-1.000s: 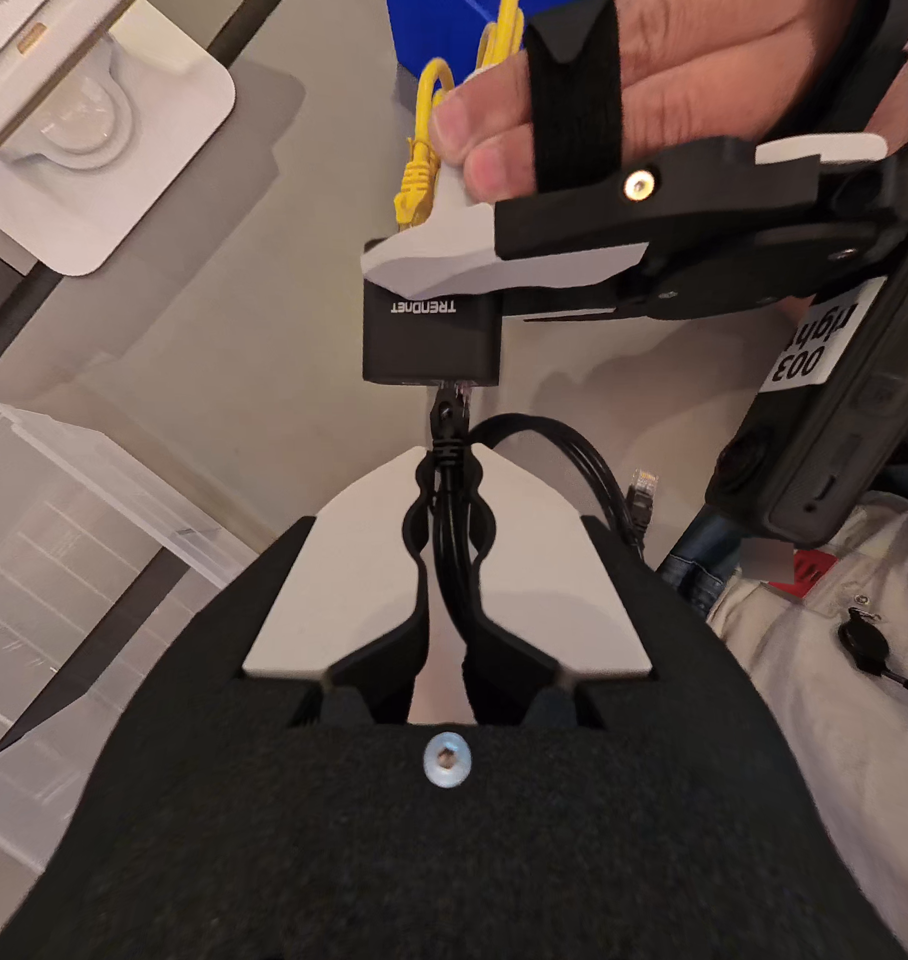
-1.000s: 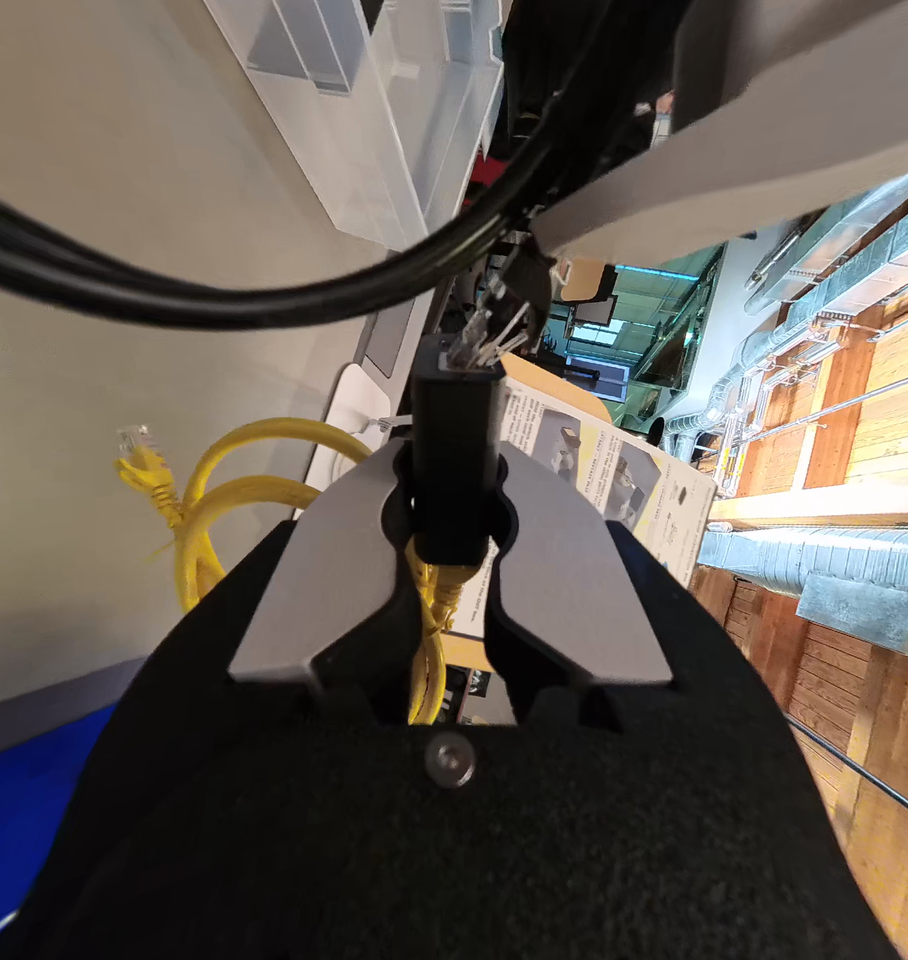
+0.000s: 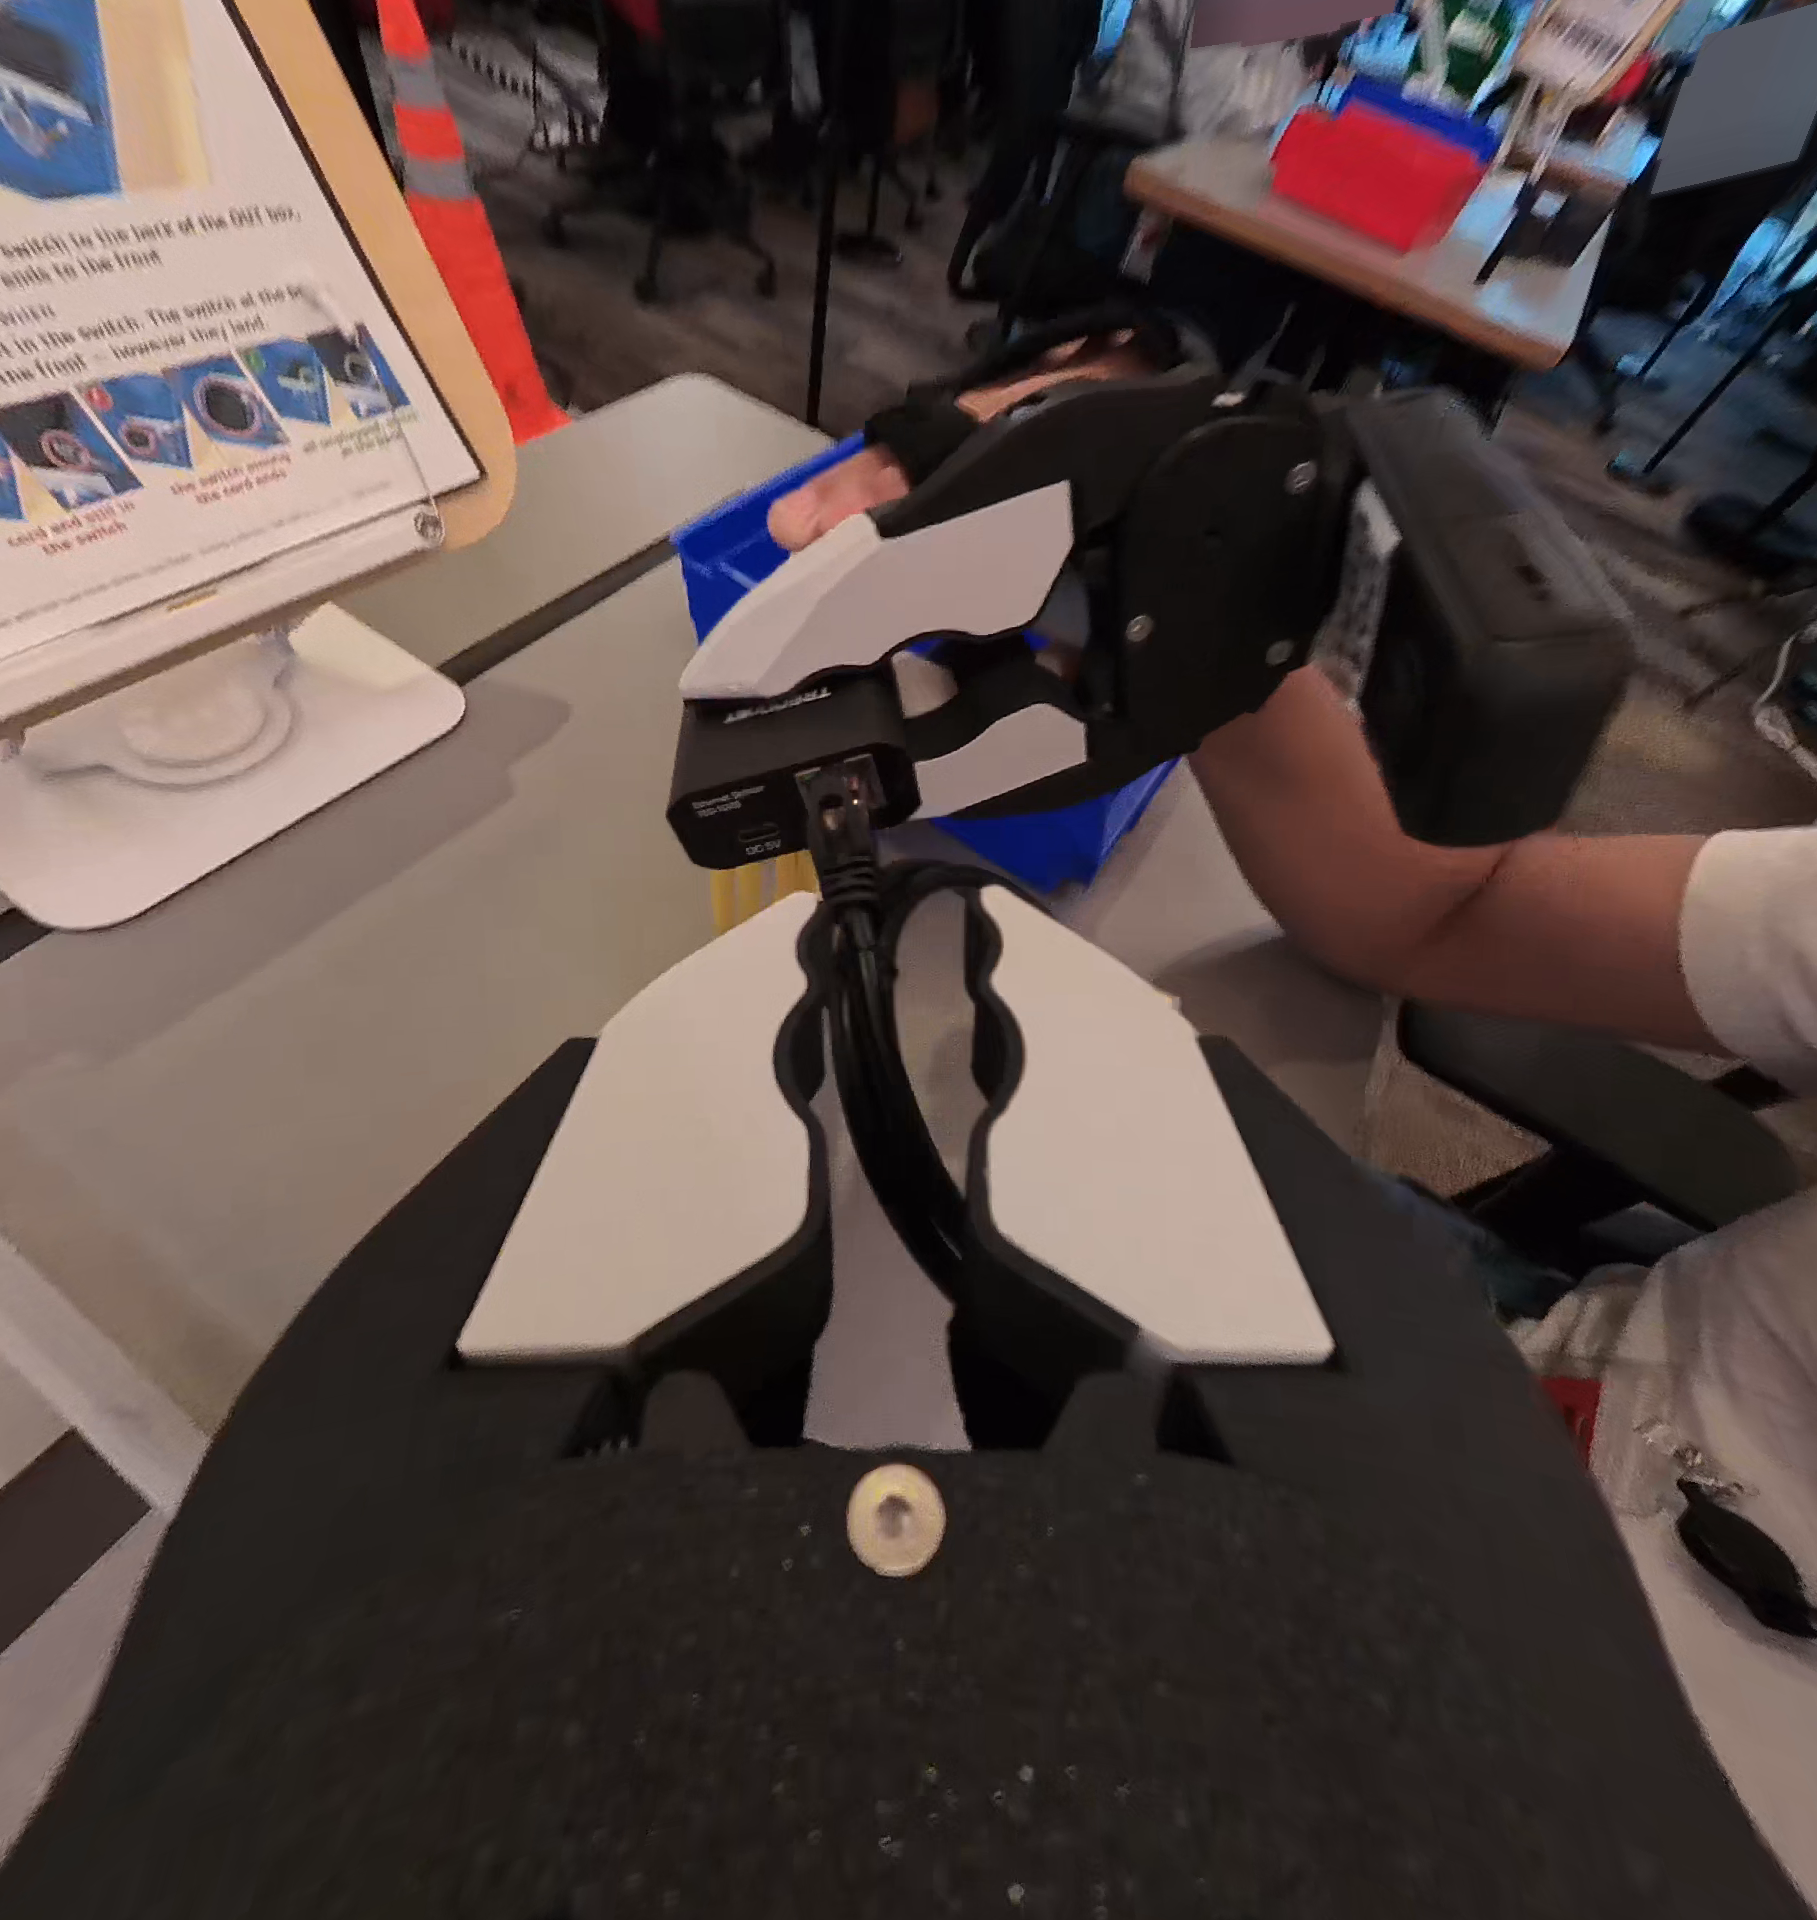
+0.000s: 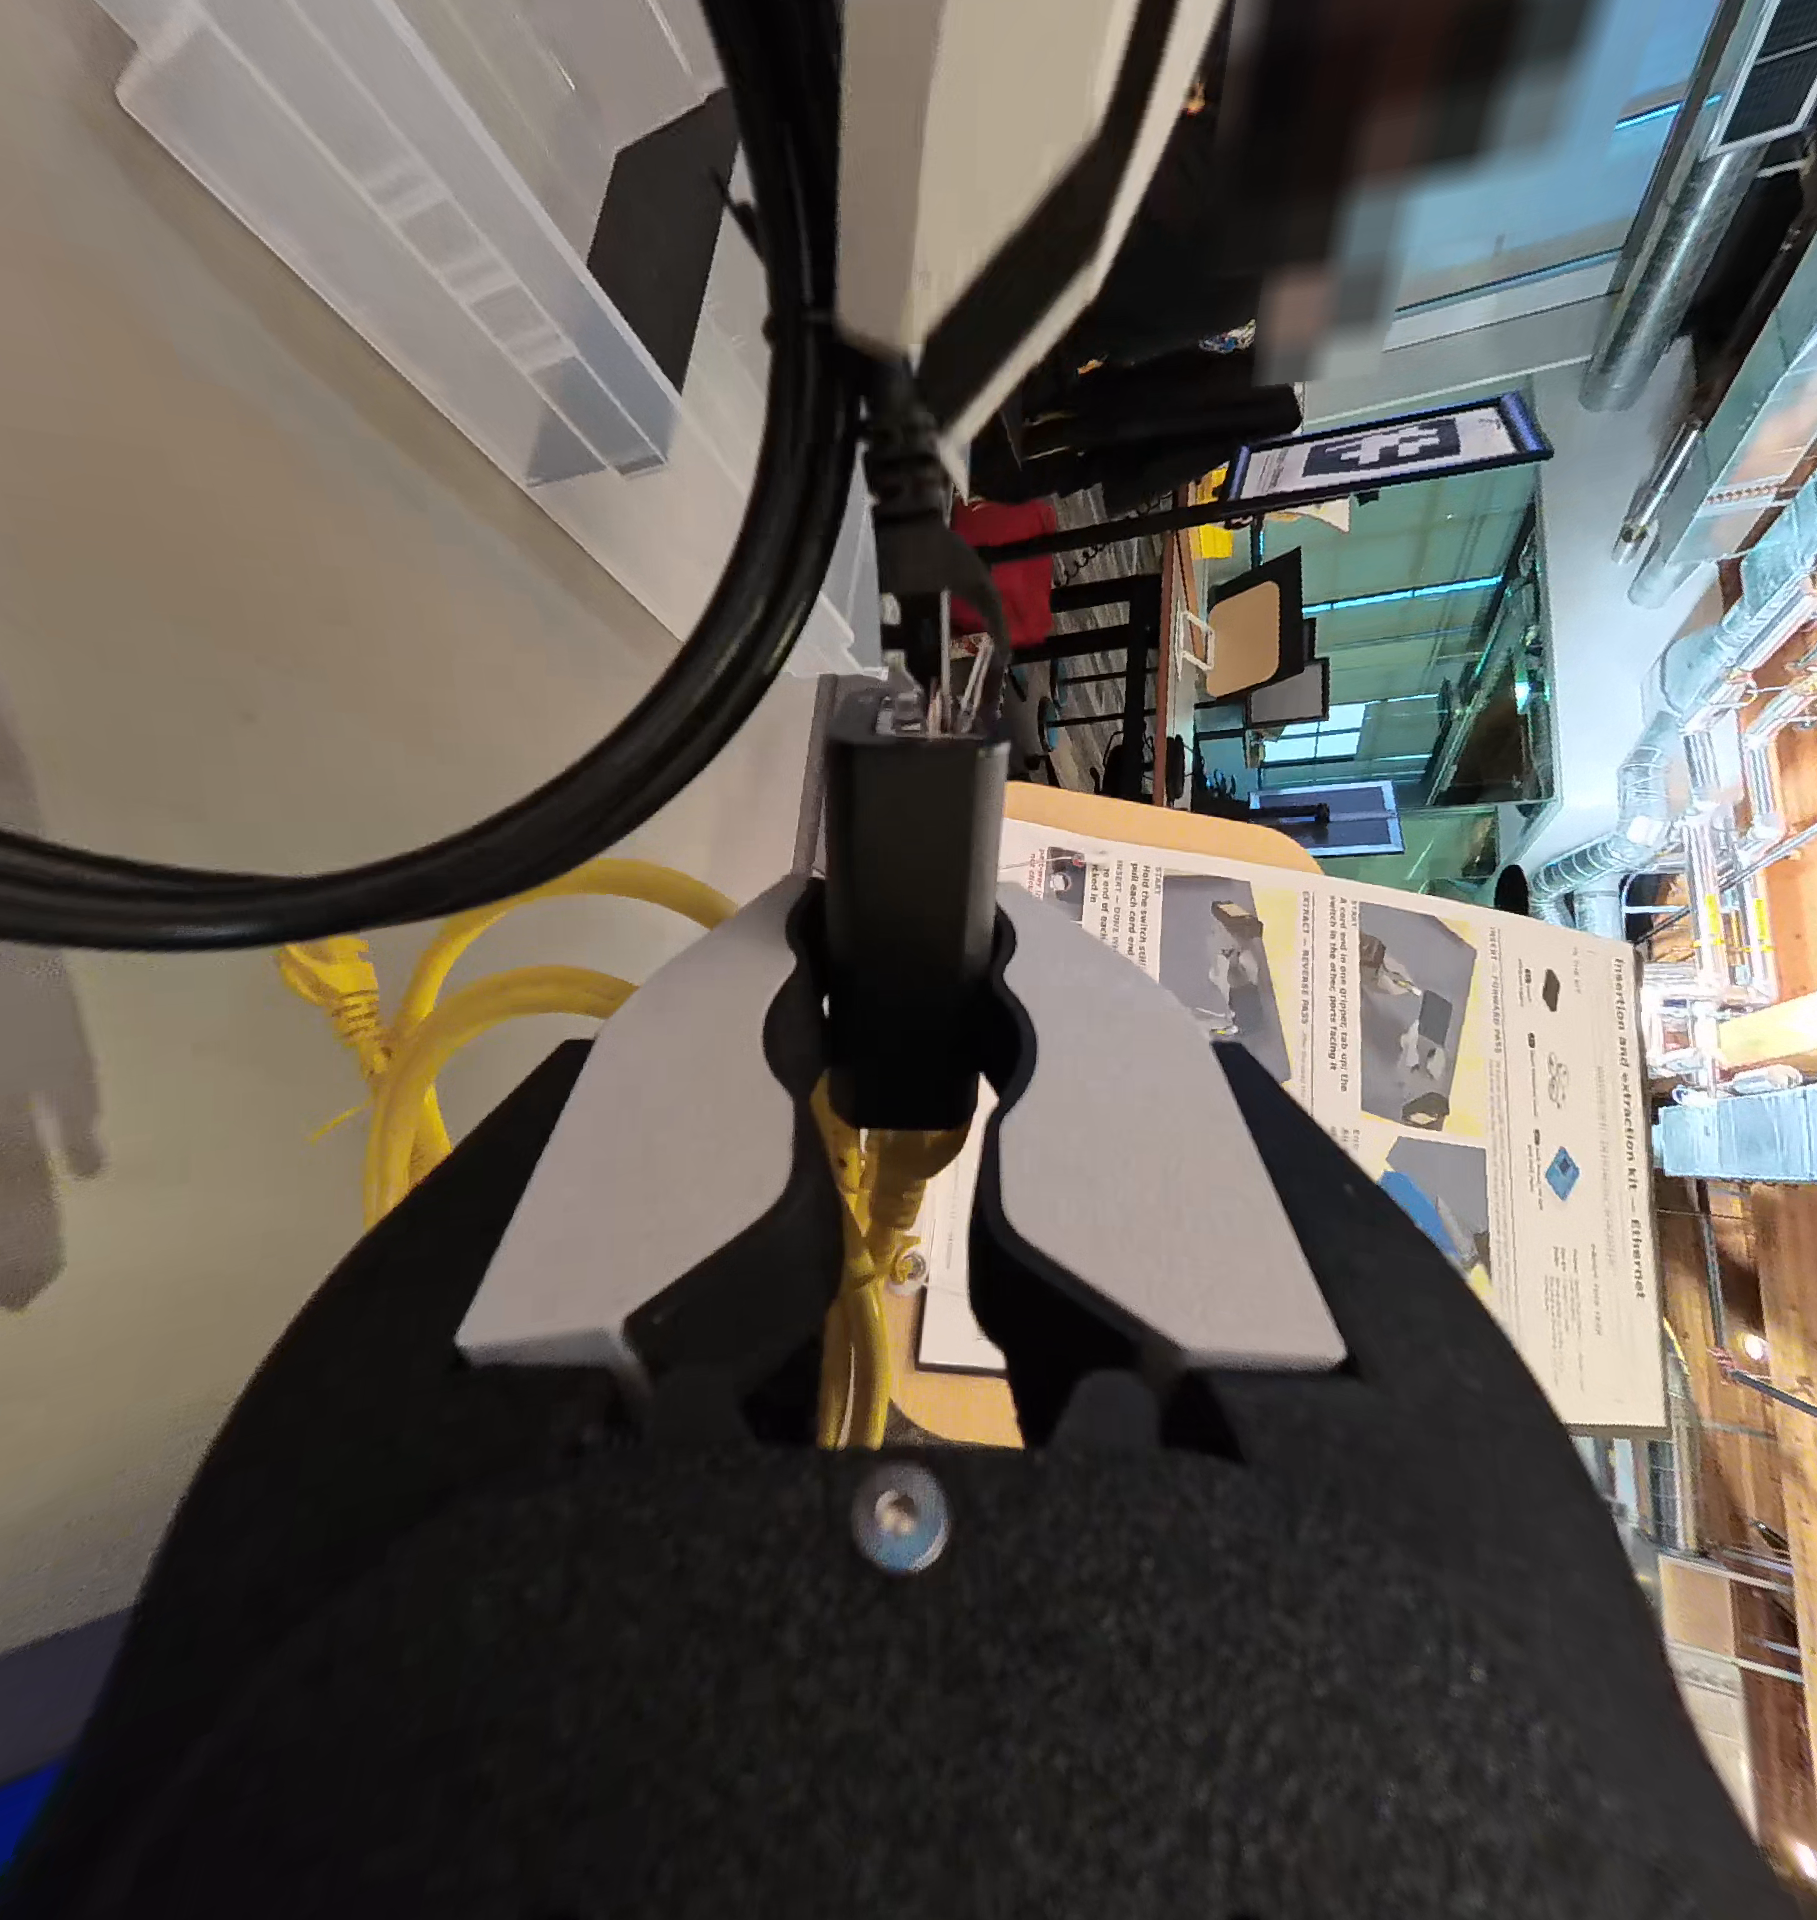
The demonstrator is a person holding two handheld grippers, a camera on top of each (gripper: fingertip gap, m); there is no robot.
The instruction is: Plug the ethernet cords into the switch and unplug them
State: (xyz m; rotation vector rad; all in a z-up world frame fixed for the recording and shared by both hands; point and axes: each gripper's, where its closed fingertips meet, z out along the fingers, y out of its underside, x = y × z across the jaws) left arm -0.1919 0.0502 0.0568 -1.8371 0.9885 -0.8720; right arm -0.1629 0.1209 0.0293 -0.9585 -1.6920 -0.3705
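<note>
the black switch (image 4: 909,935) lies lengthwise between the right gripper's (image 4: 904,935) pads, clenched, its port end pointing away toward the black cord (image 3: 862,997). the plug sits in the port; the left gripper (image 3: 888,935) is spread, cord loose between. only the right view shows yellow cords (image 4: 416,1039) behind the switch.

At frame centre the switch (image 3: 790,774) is black, its plugged cord (image 3: 888,1091) black too. Yellow cords (image 4: 447,997) coil lower left on a beige worktop (image 4: 208,623). An orange, grey-banded cone (image 3: 447,197) stands upper left beside a blue bin (image 3: 1049,842).
</note>
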